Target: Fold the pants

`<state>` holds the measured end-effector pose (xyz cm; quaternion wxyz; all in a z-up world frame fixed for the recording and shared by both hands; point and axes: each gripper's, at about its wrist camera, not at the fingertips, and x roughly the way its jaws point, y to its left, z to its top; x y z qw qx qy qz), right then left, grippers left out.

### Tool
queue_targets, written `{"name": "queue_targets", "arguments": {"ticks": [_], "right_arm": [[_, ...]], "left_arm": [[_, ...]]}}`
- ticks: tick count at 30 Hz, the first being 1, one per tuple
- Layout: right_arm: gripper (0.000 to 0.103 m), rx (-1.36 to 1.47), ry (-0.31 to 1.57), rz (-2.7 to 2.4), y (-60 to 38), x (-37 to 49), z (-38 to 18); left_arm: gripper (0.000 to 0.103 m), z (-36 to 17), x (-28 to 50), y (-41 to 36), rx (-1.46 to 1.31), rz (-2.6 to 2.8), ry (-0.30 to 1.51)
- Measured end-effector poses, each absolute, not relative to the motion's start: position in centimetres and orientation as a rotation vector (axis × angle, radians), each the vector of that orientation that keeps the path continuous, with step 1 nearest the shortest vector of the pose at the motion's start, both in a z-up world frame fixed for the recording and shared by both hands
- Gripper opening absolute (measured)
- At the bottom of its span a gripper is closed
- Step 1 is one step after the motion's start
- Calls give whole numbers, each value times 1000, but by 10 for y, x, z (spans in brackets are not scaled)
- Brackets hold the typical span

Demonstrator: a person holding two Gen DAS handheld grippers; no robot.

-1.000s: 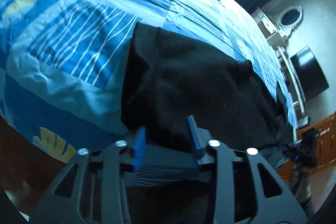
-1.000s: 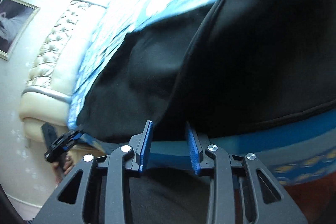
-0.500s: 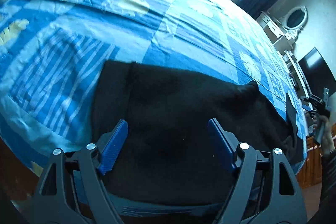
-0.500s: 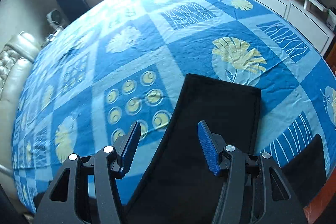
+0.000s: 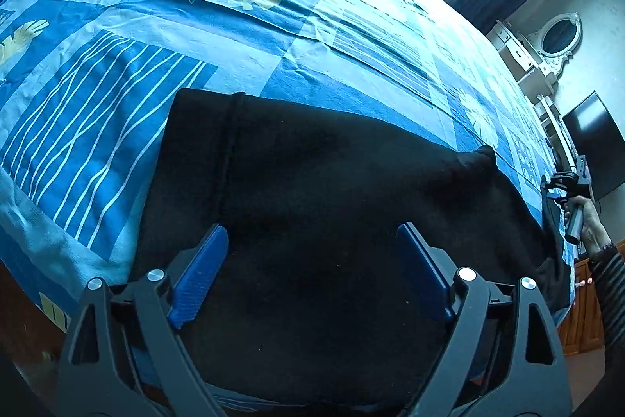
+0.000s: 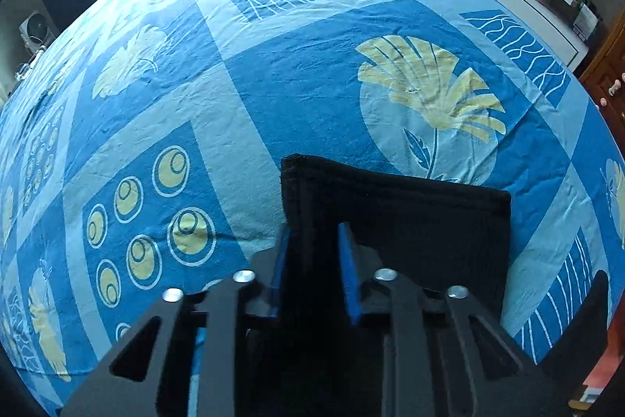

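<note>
**Black pants laid along the near edge of a patterned bed**

A blue patterned bedspread [image 5: 117,96] is spread over the bed, filling both views. Black pants [image 5: 320,190] are laid flat along its near edge, with the hem end [image 6: 410,210] seen in the right wrist view. The left gripper [image 5: 312,272] is held above the dark cloth, its jaws wide apart and opening, nothing pressed between them. The right gripper [image 6: 312,260] is clamped on the edge of the hem end. At the far right of the left wrist view, a hand [image 5: 586,221] is seen on a gripper handle.
</note>
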<state>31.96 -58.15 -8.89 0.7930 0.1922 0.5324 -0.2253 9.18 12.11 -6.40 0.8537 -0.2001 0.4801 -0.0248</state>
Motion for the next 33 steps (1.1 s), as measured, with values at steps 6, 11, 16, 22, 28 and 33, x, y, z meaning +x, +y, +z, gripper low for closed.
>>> {"name": "queue_targets", "arguments": {"ticks": [6, 11, 16, 22, 28, 33], "right_arm": [[8, 570, 930, -340, -603, 261, -24], [8, 657, 751, -252, -634, 182, 28], [8, 725, 626, -246, -672, 95, 49], [8, 814, 608, -284, -704, 10, 10], [8, 935, 651, -347, -723, -25, -58], [11, 1046, 677, -335, -727, -36, -96]], "left_arm": [[88, -63, 91, 118, -391, -46, 1009], [88, -63, 89, 116, -372, -34, 1008], [88, -63, 87, 117, -387, -27, 1008], [88, -63, 85, 117, -392, -20, 1002], [88, -63, 84, 111, -358, 1, 1002], [88, -63, 83, 109, -341, 8, 1004]]}}
